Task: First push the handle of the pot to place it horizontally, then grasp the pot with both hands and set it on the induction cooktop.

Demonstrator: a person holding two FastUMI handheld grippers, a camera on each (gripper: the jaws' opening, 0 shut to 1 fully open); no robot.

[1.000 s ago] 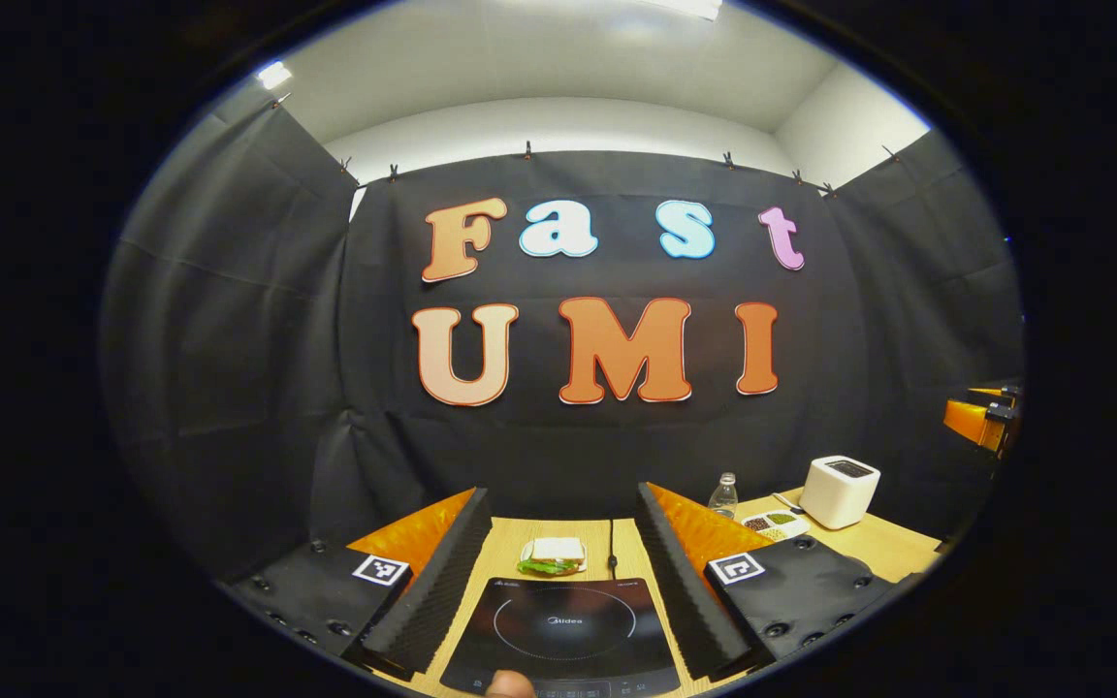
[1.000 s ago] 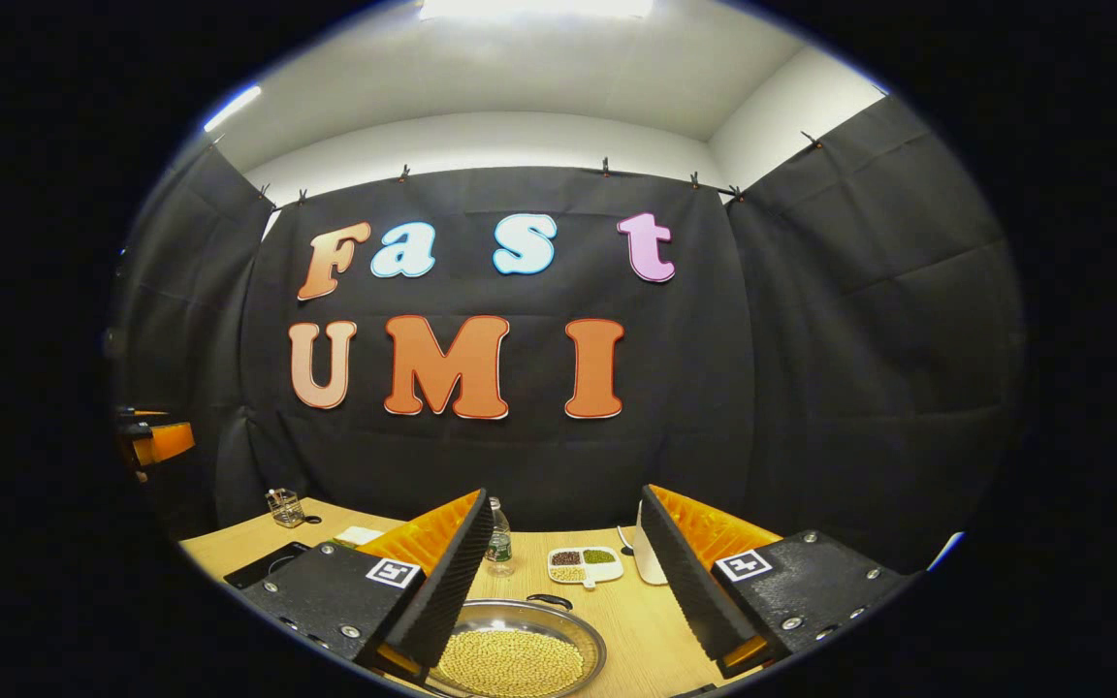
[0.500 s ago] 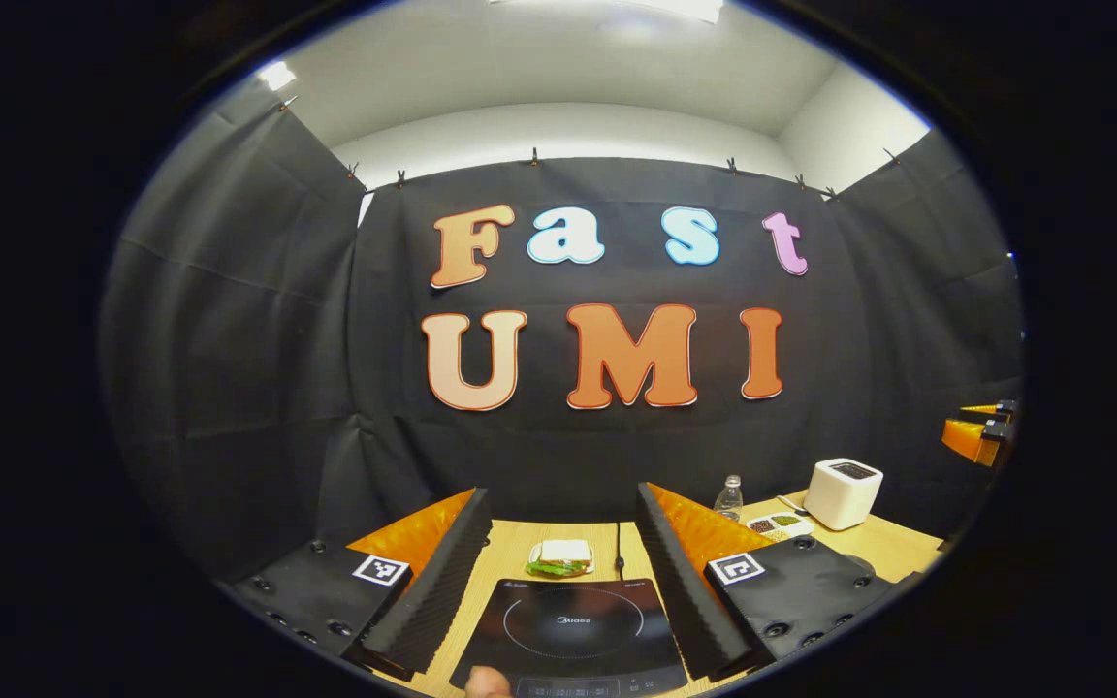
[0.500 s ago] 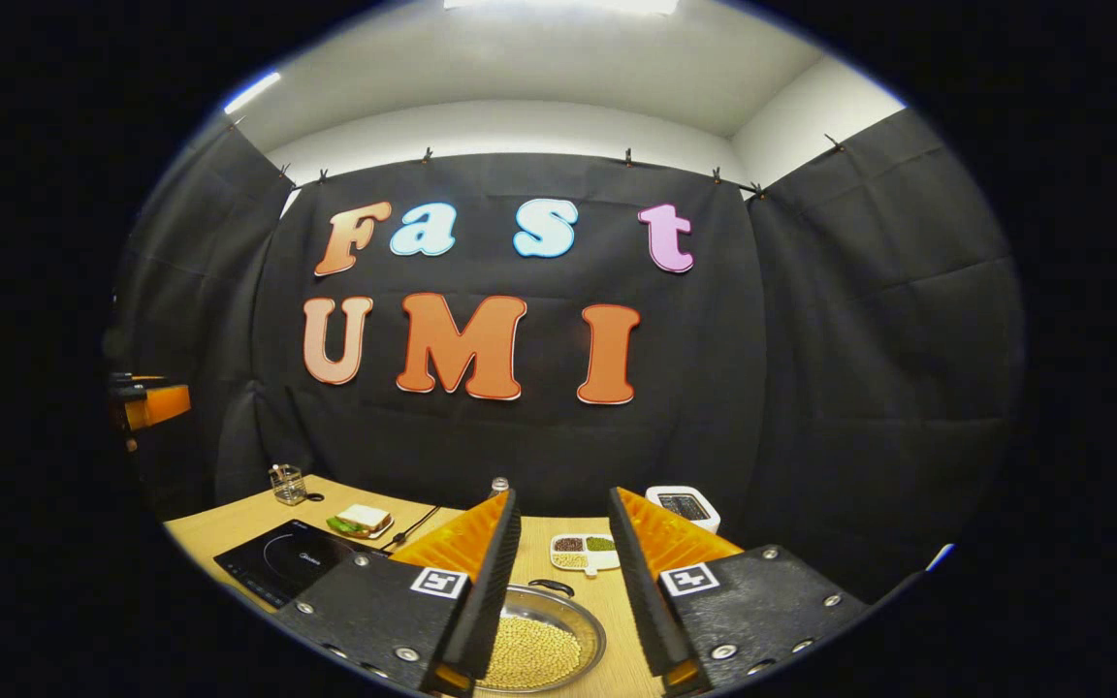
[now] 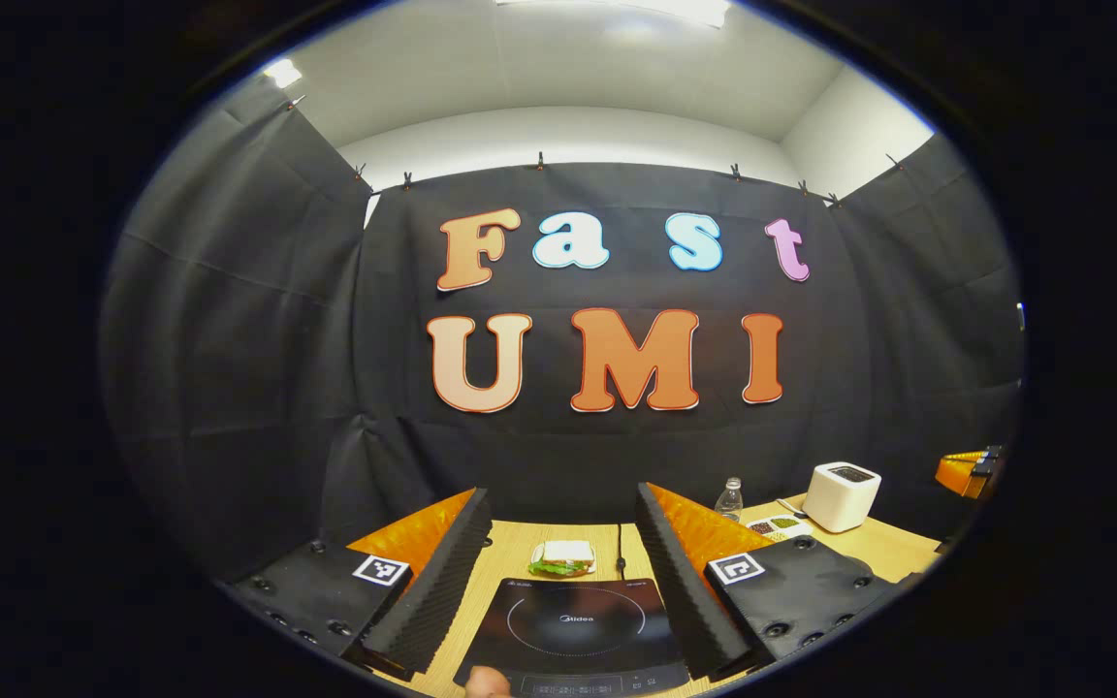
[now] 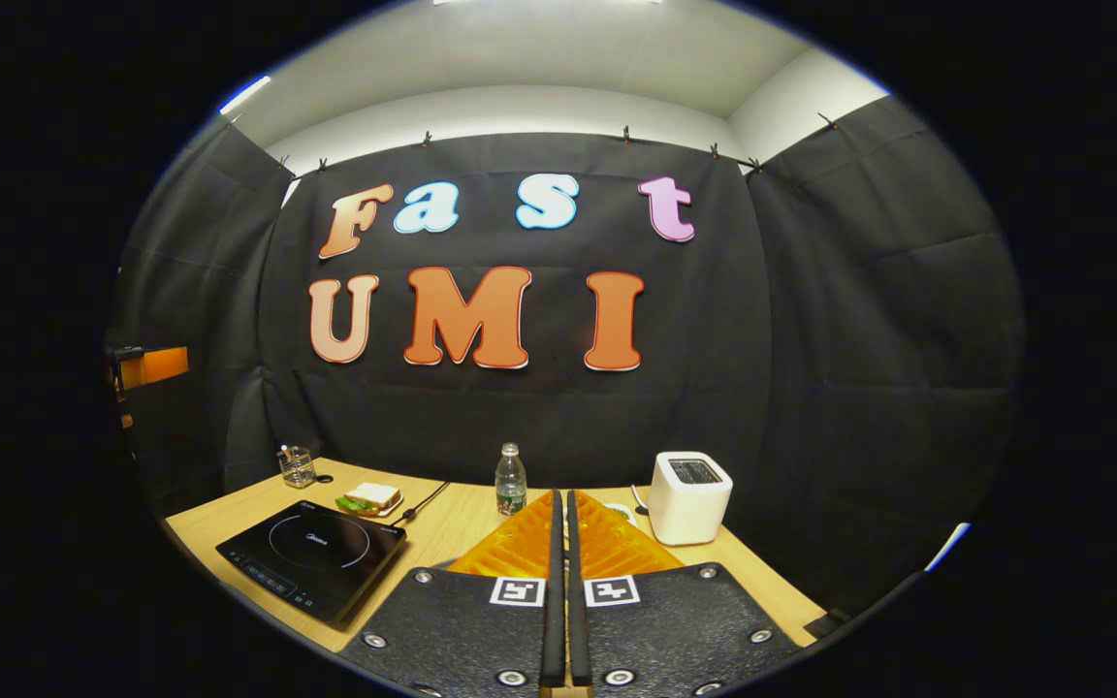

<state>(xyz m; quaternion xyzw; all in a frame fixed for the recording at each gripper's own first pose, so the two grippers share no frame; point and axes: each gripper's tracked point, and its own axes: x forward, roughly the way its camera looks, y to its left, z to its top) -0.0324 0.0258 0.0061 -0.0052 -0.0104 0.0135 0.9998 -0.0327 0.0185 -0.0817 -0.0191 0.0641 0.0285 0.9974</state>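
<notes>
The black induction cooktop [image 5: 573, 628] lies flat on the wooden table [image 5: 510, 548], right between the fingers of my left gripper [image 5: 561, 496], which stands wide open with nothing in it. A fingertip [image 5: 489, 683] shows at the cooktop's near edge. In the right gripper view the cooktop [image 6: 311, 557] sits to the lower left. My right gripper [image 6: 559, 496] is shut, its fingers pressed together with nothing seen between them, and they cover the table just ahead.
Behind the cooktop lies a sandwich [image 5: 563, 557] with a cable beside it. A water bottle [image 6: 510, 480], a white toaster [image 6: 687, 496] and a glass [image 6: 297, 465] stand along the table's back. A sectioned dish [image 5: 777, 525] sits near the toaster [image 5: 840, 494].
My right gripper has gone from open to shut and tipped upward; the pan of beans below it has passed out of sight behind the fingers. The left gripper has barely moved.
</notes>
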